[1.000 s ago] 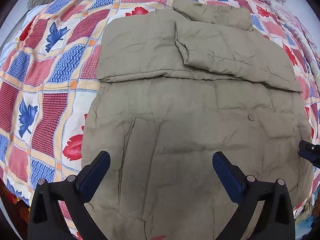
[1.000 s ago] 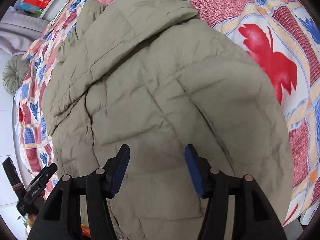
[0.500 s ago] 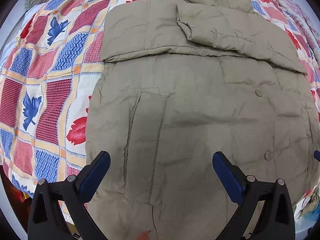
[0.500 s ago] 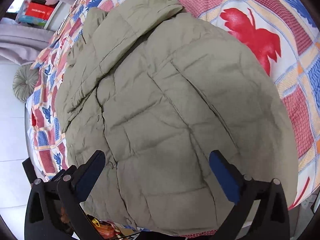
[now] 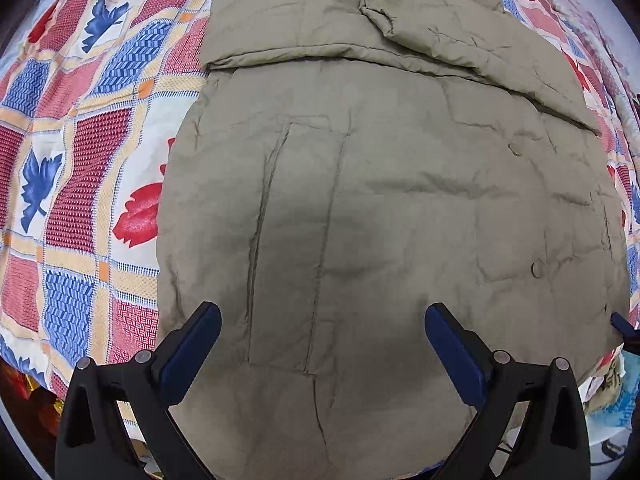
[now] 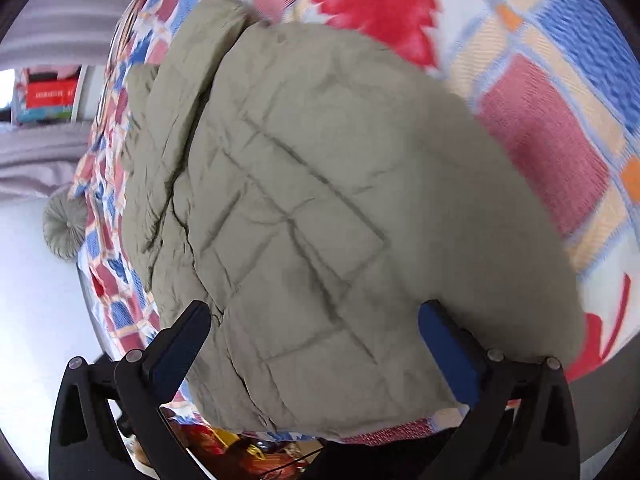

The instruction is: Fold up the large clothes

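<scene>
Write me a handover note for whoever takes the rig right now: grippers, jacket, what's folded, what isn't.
Left gripper: open, empty, pointing down over the jacket's lower half.
Right gripper: open, empty, angled over the jacket near the bed edge.
Jacket: flat on the quilt, one pocket facing up.
Done: sleeves folded across the top.
Left: fold the body up from the hem, probably in half, then tidy.
</scene>
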Tool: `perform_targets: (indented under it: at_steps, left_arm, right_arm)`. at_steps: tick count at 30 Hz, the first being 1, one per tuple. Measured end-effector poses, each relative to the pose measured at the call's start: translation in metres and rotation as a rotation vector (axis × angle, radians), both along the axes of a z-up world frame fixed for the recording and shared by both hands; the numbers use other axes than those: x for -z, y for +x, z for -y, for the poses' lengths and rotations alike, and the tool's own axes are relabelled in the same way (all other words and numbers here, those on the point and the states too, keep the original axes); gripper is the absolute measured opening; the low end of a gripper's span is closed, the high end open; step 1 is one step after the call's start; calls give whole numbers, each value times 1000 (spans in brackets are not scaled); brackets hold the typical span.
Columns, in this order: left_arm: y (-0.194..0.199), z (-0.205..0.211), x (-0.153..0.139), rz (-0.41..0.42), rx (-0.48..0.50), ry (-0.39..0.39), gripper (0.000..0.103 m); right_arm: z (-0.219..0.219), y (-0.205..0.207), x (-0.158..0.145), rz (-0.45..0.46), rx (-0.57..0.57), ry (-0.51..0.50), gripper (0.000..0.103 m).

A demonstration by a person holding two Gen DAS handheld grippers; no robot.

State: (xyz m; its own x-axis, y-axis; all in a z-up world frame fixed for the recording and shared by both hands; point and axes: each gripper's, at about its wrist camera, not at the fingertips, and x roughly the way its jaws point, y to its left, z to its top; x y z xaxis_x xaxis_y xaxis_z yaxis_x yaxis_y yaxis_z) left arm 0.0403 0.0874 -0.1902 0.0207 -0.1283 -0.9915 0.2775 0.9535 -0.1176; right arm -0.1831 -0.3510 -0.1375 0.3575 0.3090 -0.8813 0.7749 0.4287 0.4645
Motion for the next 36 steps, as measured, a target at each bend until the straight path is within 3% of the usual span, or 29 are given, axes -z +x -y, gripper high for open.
perform_targets:
  at_steps: [5, 11, 15, 19, 25, 29, 32, 36]
  left_arm:
    - [-6, -28, 2, -60, -19, -47, 102]
    - [-10, -67, 3, -138, -102, -122, 102]
    - [-16, -91, 3, -185, -154, -171, 102]
    - [-34, -111, 8, -227, -190, -197, 102]
    - [-58, -131, 22, -309, -279, -237, 102]
    - [-75, -134, 26, -344, -291, -274, 102]
    - [-85, -133, 27, -383, -321, -324, 102]
    - [-105, -132, 33, -464, -390, -438, 102]
  right_arm:
    - [19, -37, -13, 67, 111, 1, 103]
    - [36, -66, -25, 70, 206, -70, 103]
    - [37, -76, -11, 40, 217, -18, 103]
    - [19, -77, 17, 24, 198, 102, 103]
    - [-2, -80, 38, 18, 190, 165, 103]
    - [2, -79, 39, 94, 241, 228, 103]
    - [5, -70, 33, 202, 285, 284, 103]
    - [4, -52, 27, 271, 271, 322, 103]
